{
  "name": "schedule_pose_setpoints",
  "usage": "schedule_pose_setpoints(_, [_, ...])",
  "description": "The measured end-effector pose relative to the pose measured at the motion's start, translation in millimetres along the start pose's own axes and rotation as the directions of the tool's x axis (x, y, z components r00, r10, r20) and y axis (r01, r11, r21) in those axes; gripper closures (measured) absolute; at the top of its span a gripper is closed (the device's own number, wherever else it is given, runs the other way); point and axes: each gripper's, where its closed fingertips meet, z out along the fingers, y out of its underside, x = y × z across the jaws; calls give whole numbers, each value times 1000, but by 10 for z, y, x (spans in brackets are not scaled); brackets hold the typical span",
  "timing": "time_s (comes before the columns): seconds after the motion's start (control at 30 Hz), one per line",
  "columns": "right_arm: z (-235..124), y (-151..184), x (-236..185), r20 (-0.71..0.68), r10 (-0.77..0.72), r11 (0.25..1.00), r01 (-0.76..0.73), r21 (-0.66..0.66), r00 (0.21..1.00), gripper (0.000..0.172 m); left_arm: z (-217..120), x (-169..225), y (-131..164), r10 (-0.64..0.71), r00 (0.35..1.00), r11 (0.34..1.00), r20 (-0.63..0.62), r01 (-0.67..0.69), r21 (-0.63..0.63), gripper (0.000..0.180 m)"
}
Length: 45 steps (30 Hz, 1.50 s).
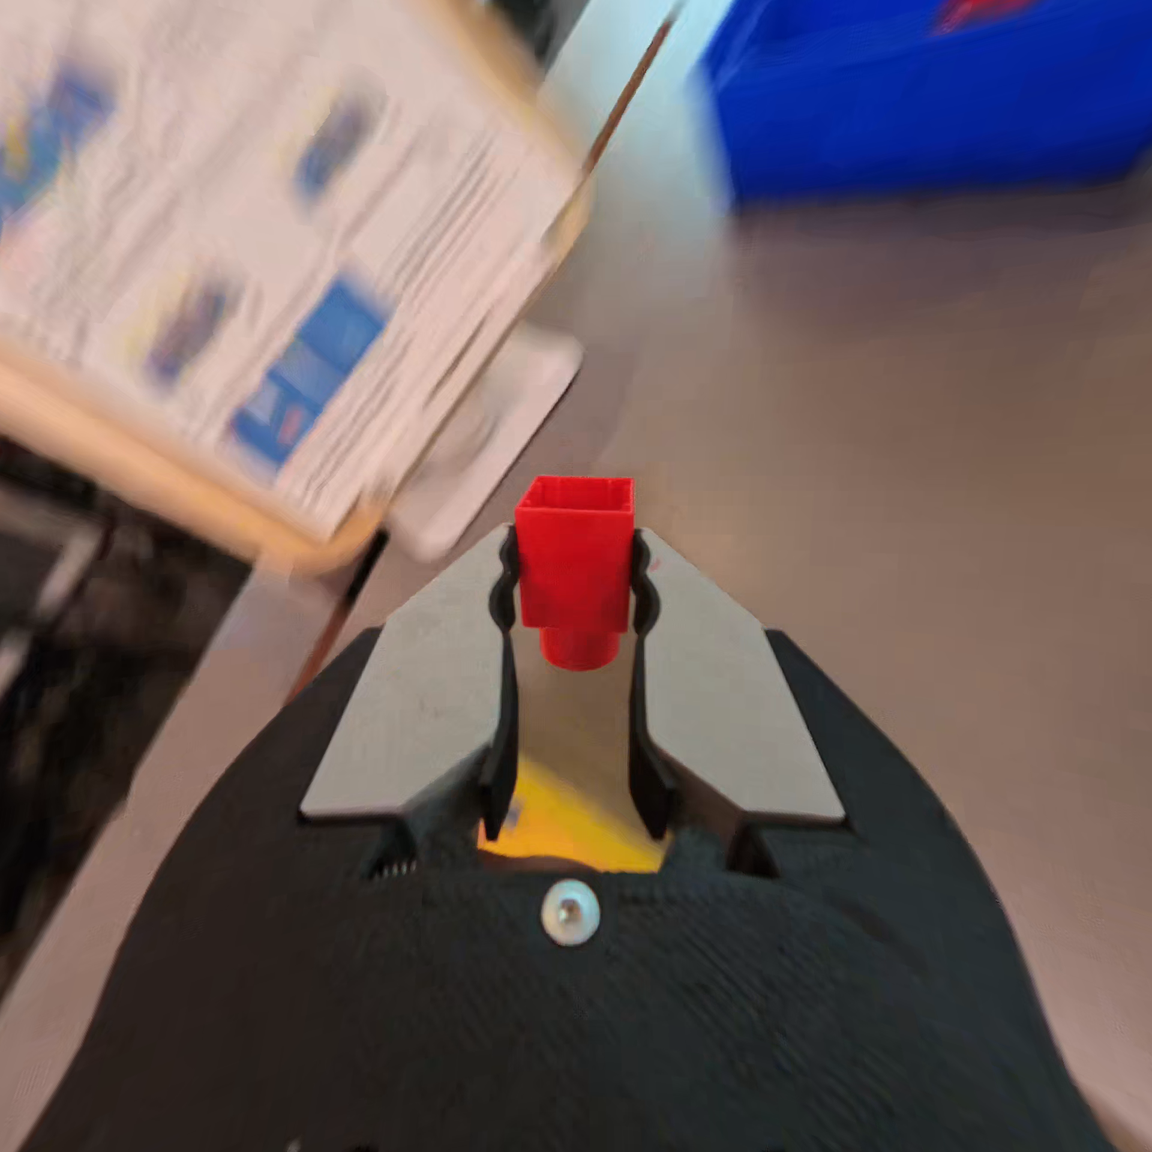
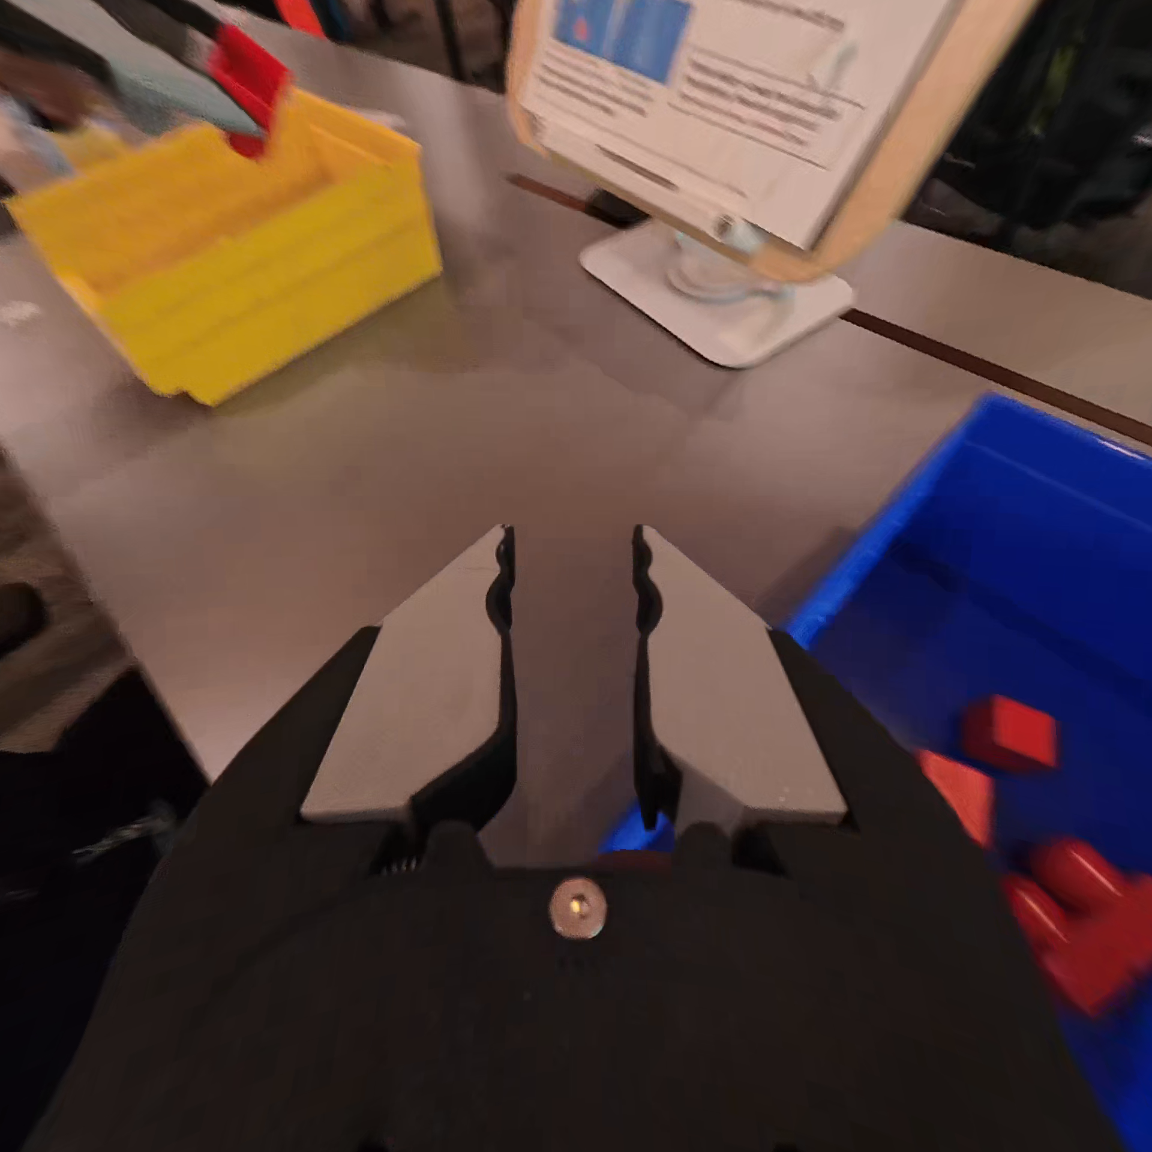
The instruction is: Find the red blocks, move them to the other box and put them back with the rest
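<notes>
At the far left of the right wrist view stands the yellow box on the grey counter, its open top turned up so blocks can be lifted straight out. Above its back rim hangs the left gripper, its jaws closed on 1 red block: both black pads press the block's flat sides, the hollow end facing away from the camera and the round stud pointing back toward the palm. Held by its 2 parallel faces, the block probably sits firm enough for a carry. In the left wrist view a sliver of yellow shows below the jaws, so the block seems to be just over or barely clear of that box.

Further right, at the back of the counter, a framed sheet on a white stand tilts toward the work area, out of the path between the boxes.

The right gripper comes next, its jaws open with nothing between them, only bare counter beyond. It hovers beside the blue box, likely free for the next pick.

At the far right, the blue box holds several red blocks, so the transfer looks partly done, and the block in the left jaws probably belongs there.
</notes>
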Motion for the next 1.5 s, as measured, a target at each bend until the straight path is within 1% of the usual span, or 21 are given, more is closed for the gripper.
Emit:
schedule_pose_setpoints(0.03, [40,-103,-224,112,12,998,-18,52,994,135,20,314,-306,52,997,993,-57,-46,111,147])
schedule_pose_setpoints(0.07, [71,-201,-465,232,17,994,-41,102,973,130,39,614,-557,71,991,979,-116,-47,199,147])
schedule_pose_setpoints(0.13, [100,-341,-908,428,-2,981,-81,176,904,124,70,1150,-943,54,967,944,-250,32,329,147])
schedule_pose_setpoints(0.17, [113,-375,-1087,485,-26,976,-84,203,874,121,89,1364,-1079,34,949,925,-314,89,369,147])
schedule_pose_setpoints(0.23, [146,-384,-1345,523,-101,967,-40,251,846,119,103,1693,-1303,-8,900,871,-436,220,438,147])
schedule_pose_setpoints(0.3, [192,-341,-1443,485,-169,959,29,283,858,121,96,1925,-1440,-38,833,816,-552,345,464,147])
schedule_pose_setpoints(0.33, [202,-319,-1455,460,-191,955,54,293,867,123,113,1981,-1481,-61,810,792,-583,395,465,146])
schedule_pose_setpoints(0.4, [151,-306,-1493,449,-217,943,67,327,867,137,129,2059,-1531,-86,770,747,-632,469,470,146])
schedule_pose_setpoints(0.47, [116,-267,-1483,438,-214,944,70,322,873,138,154,2102,-1529,-102,747,726,-657,507,464,146])
schedule_pose_setpoints(0.53, [123,-187,-1415,411,-209,957,98,274,887,138,207,2080,-1476,-151,750,726,-643,526,443,147])
schedule_pose_setpoints(0.63, [44,-170,-1046,304,-157,969,86,233,940,138,138,1838,-1335,-237,787,701,-569,544,461,147])
schedule_pose_setpoints(0.7, [-92,-205,-641,217,-58,976,10,218,975,138,81,1691,-1138,-303,803,714,-514,548,435,147])
schedule_pose_setpoints(0.77, [-232,-141,-59,28,29,984,-34,174,999,138,18,1617,-889,-355,811,738,-466,549,393,146])
schedule_pose_setpoints(0.83, [-366,89,506,-170,63,997,-53,62,983,138,-41,1592,-610,-392,823,766,-410,540,350,143])
schedule_pose_setpoints(0.87, [-423,236,721,-236,65,998,-68,-6,970,138,-81,1607,-483,-399,830,779,-389,531,334,143])
schedule_pose_setpoints(0.93, [-497,554,996,-297,59,983,-107,-147,953,137,-164,1651,-254,-406,846,804,-346,511,306,142])
schedule_pose_setpoints(1.07, [-505,1127,1138,-276,49,905,-160,-395,960,137,-305,1722,118,-397,886,856,-240,452,251,138])
schedule_pose_setpoints(1.2, [-399,1567,1090,-231,12,780,-153,-606,973,137,-355,1624,456,-433,899,887,-72,439,146,137])
schedule_pose_setpoints(1.3, [-300,1582,1094,-247,44,759,-192,-622,968,137,-433,1515,577,-453,891,886,29,447,124,134])
schedule_pose_setpoints(1.4, [-338,1658,1231,-314,-57,695,-188,-694,948,137,-533,1402,658,-459,881,886,113,445,130,126])
schedule_pose_setpoints(1.5, [-282,1727,1235,-286,-115,636,-151,-756,951,137,-613,1338,689,-466,875,882,131,448,146,126])
